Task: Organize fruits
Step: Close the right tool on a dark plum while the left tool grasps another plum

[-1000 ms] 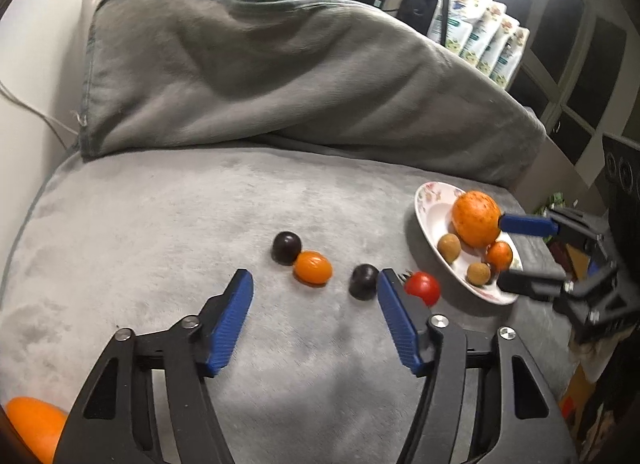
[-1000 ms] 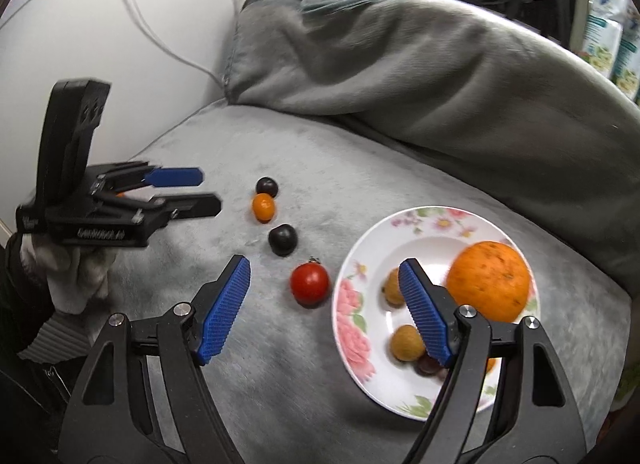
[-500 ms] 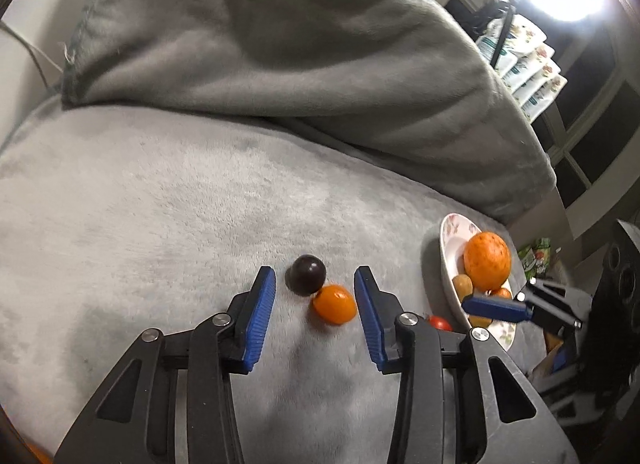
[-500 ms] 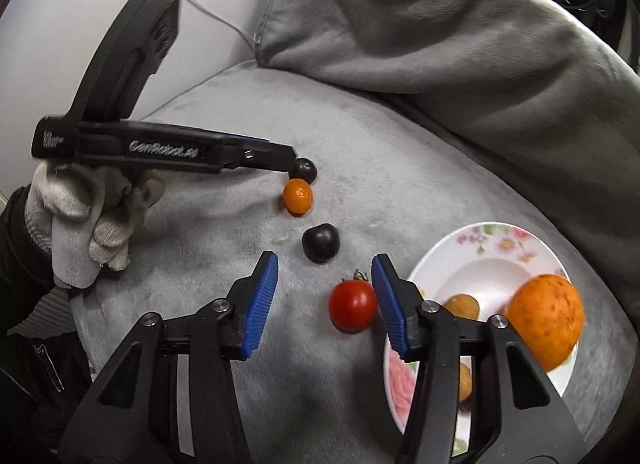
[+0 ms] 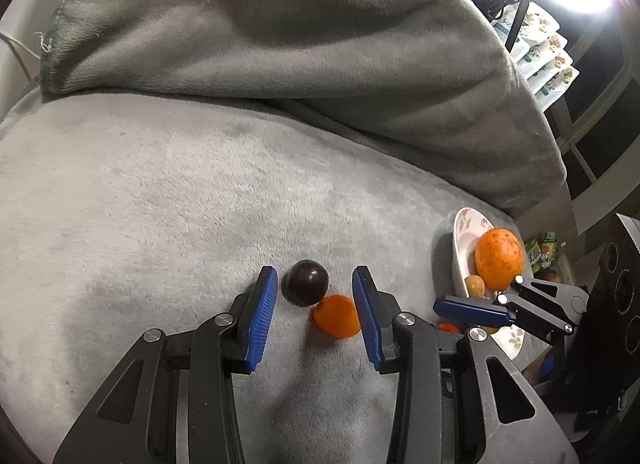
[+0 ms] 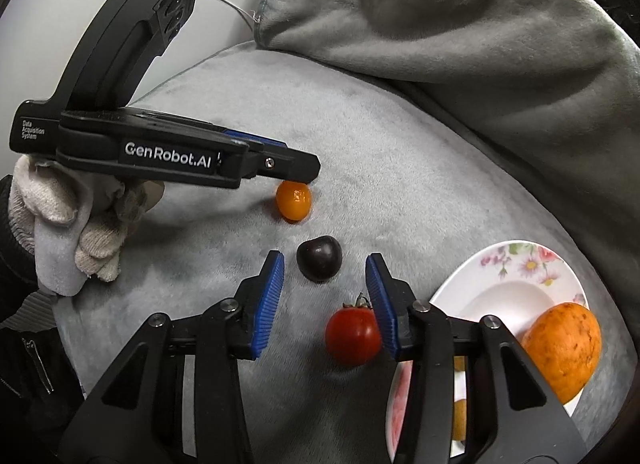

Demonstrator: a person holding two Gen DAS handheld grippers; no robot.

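Observation:
My left gripper [image 5: 314, 288] is open low over the grey blanket. A dark plum [image 5: 306, 282] sits between its fingertips, and a small orange fruit [image 5: 336, 316] lies against its right finger. My right gripper [image 6: 325, 268] is open around a second dark plum [image 6: 319, 257]. A red tomato [image 6: 352, 336] lies just left of its right finger. The small orange fruit [image 6: 294, 199] lies under the left gripper's tip in the right wrist view. A floral plate [image 6: 516, 288] holds a big orange [image 6: 562, 346] and small brown fruits.
A bunched grey blanket [image 5: 280, 23] rises like a wall behind the fruits. The plate [image 5: 460, 240] sits at the right edge of the cushion. A gloved hand [image 6: 80, 219] holds the left gripper. Packets and a bright lamp stand at the far right.
Both grippers moved forward and lower. The left now brackets the far plum with the small orange fruit beside it. The right shifted left from the tomato to bracket the near plum.

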